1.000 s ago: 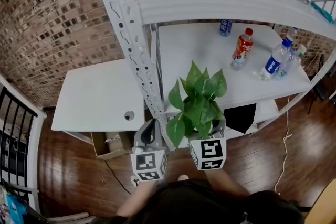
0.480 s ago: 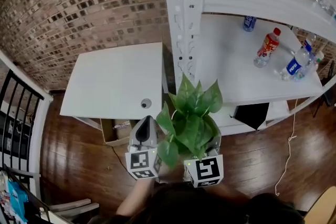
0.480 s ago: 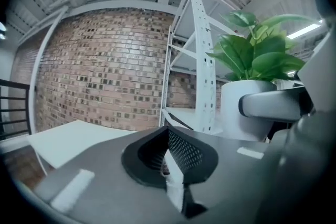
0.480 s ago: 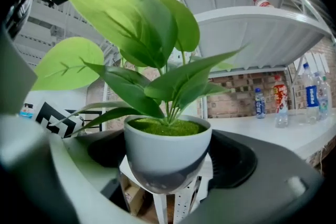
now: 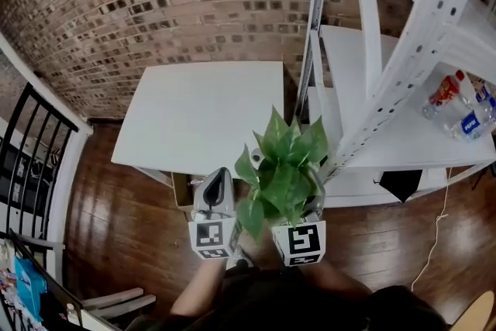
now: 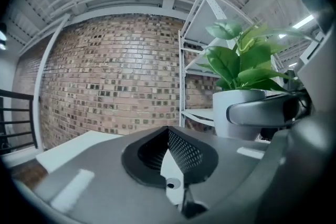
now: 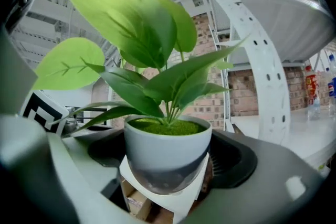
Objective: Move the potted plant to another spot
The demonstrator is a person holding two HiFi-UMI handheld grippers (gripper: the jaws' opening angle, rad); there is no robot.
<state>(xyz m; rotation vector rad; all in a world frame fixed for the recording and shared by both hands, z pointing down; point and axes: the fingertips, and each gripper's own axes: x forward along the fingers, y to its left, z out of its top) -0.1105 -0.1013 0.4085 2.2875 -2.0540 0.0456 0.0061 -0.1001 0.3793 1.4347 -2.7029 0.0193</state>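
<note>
The right tongs are clamped on the potted plant: one jaw presses each side of its white pot, low on the wall, and the pot stands upright with green moss at the rim and broad leaves fanning up and out. In the head view the plant is held up close in front of the person, above the wooden floor. Its leaves overlap the near right corner of the white surface and the foot of the white rack beside it. The pot touches neither.

The left tongs are closed, jaws together with nothing between them. They are just to the left of the plant at about the same height, pointing toward the surface. Each pair of tongs carries a marker cube at the end nearest the person.

The surface is bare and backs against a brick wall. A cardboard box sits beneath its near edge. The rack's perforated post slants across the upper right of the head view, and two bottles lie on a shelf at far right, one with a red label and one with a blue label. A black railing runs along the left edge
</note>
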